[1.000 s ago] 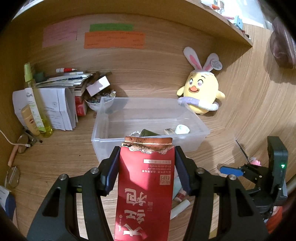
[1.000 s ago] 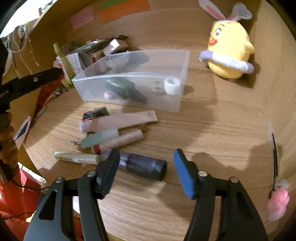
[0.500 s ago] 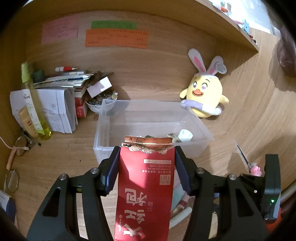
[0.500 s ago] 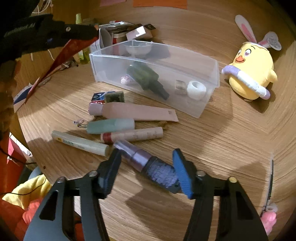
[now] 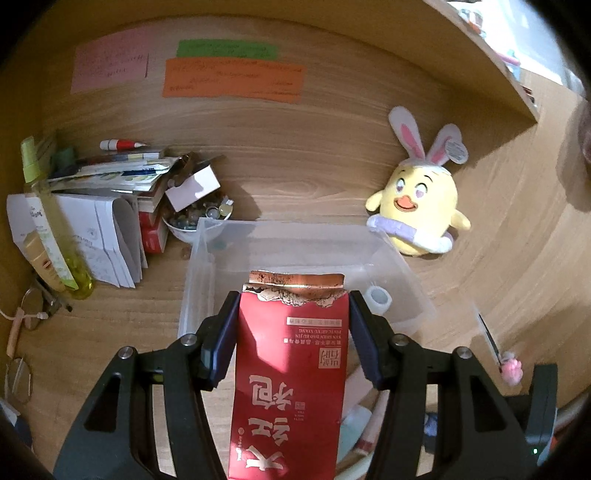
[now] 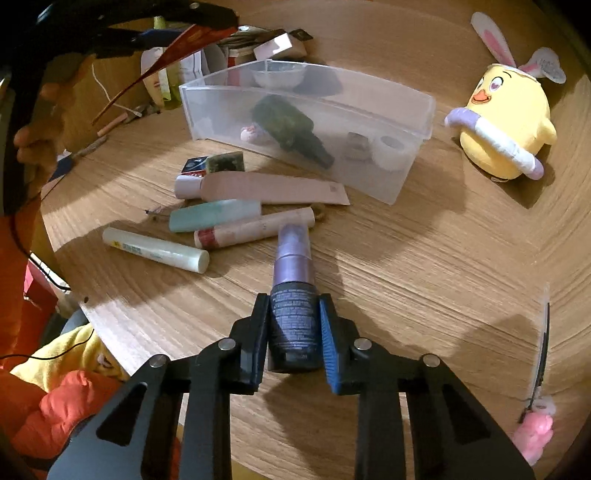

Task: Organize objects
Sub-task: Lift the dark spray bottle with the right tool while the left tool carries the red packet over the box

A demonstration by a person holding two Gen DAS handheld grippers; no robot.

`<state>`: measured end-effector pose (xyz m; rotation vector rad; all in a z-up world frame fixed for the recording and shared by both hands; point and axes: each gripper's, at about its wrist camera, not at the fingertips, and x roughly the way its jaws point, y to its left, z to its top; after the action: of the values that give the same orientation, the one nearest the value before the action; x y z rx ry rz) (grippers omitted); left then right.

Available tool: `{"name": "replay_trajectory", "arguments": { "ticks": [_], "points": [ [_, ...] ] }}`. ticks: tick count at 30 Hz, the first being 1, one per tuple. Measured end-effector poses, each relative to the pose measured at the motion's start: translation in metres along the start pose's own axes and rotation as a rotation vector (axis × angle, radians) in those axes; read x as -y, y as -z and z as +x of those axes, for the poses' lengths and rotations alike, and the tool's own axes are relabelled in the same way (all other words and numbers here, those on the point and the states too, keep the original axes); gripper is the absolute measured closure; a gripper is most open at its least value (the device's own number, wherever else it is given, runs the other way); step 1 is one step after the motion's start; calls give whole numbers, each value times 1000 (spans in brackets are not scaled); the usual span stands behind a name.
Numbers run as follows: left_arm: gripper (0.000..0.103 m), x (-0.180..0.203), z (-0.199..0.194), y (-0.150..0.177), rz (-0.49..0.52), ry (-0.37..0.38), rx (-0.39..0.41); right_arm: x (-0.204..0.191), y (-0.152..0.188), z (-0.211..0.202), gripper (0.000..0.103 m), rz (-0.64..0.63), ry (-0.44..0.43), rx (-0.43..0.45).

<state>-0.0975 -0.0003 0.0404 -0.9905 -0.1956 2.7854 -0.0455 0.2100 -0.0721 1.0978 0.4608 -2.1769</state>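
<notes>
My left gripper [image 5: 293, 325] clamps a torn red paper packet [image 5: 291, 369]; only my right view shows the right gripper [image 6: 293, 328] closing onto a dark purple cosmetic bottle [image 6: 293, 314].

Right claw [image 6: 293, 328] closing — left claw [image 5: 291, 332] clamped

The left wrist view looks forward and down along the left gripper [image 5: 291, 332], from above the near edge of the desk [image 5: 110, 325] toward the back wall [image 5: 295, 147]; a red packet [image 5: 291, 369] fills its lower middle, close to the lens. The right wrist view looks more steeply down along the right gripper [image 6: 293, 328], close over the desk [image 6: 424, 277], facing the same wall from farther right. Both views share the clear bin [image 5: 199, 288] [image 6: 410, 110] and the plush chick [image 5: 421, 206] [image 6: 506, 125]. The right view also catches the left gripper [image 6: 147, 33] at top left.
</notes>
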Motion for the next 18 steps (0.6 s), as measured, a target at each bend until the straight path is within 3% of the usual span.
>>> {"name": "replay_trajectory", "arguments": {
  "ticks": [8,18],
  "points": [
    [47,-3,12,-13,-15,-22,-3,15,2,-15,80,95,-21,69],
    [47,-5,25,-32,-21,-49,7,37,-32,-47,80,153,16,232]
  ]
}}
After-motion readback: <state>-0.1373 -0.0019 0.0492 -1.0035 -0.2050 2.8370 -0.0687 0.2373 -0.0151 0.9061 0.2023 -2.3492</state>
